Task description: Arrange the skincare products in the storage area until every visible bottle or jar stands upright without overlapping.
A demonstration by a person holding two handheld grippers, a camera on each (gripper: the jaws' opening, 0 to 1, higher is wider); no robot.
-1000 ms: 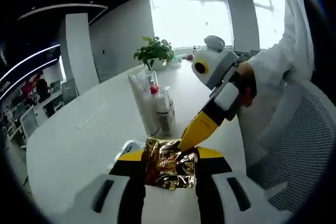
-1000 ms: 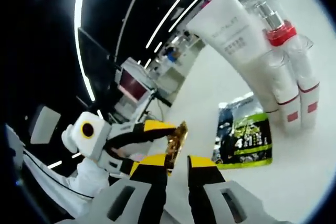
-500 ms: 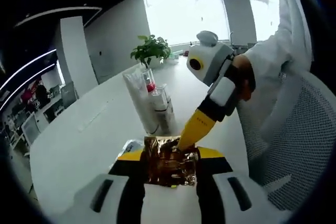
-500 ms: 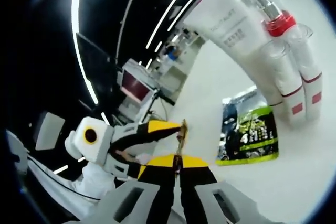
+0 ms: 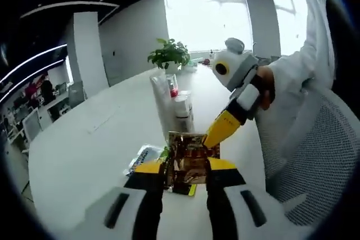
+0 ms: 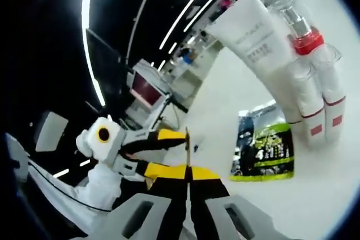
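Seemingly both the left gripper (image 5: 185, 168) and right gripper (image 6: 189, 177) pinch the gold sachet (image 5: 188, 158).

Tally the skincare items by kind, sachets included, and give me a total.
White tube: 1
Pump bottle with red collar: 1
Clear-capped white bottles: 2
Sachets: 2, a gold one held by both grippers, a green-and-black one flat on the table
Total: 6
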